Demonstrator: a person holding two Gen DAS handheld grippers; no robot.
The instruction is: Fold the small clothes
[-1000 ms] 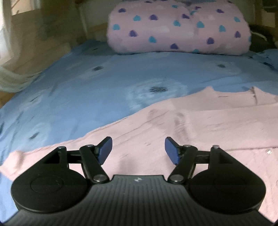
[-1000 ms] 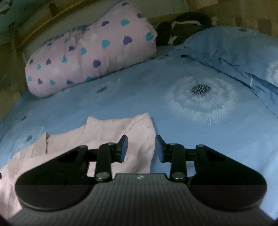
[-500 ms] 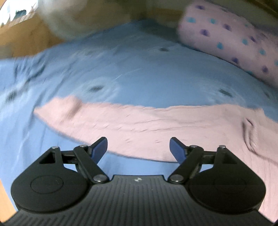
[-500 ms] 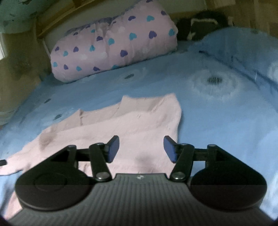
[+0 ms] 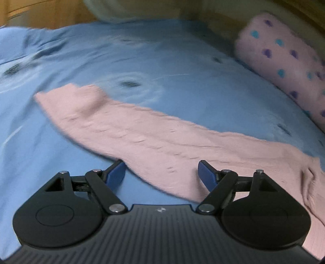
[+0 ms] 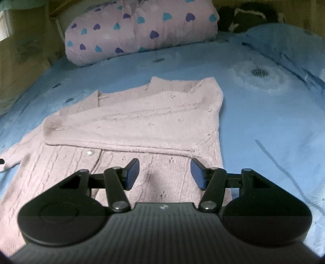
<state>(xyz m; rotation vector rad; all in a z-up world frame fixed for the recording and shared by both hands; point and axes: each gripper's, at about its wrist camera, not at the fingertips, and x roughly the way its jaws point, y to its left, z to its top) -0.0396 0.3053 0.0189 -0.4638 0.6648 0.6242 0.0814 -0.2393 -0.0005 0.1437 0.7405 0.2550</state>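
Observation:
A small pink knit cardigan (image 6: 142, 126) lies flat on the blue bed sheet (image 6: 264, 121). Its right sleeve is folded across the chest; a button shows below the fold. In the left wrist view its other sleeve (image 5: 142, 136) stretches out to the left over the sheet. My left gripper (image 5: 161, 174) is open and empty, hovering above this sleeve near its lower edge. My right gripper (image 6: 165, 173) is open and empty, above the cardigan's lower body.
A pink rolled quilt with heart prints (image 6: 140, 30) lies at the head of the bed and shows in the left wrist view (image 5: 284, 61) too. A blue pillow (image 6: 284, 44) sits at the right, with dark fabric (image 6: 249, 16) behind it. Wooden boards edge the bed.
My left gripper has swung left along the outstretched sleeve and opened wider. My right gripper has opened and moved back and left over the cardigan body, leaving the right sleeve folded.

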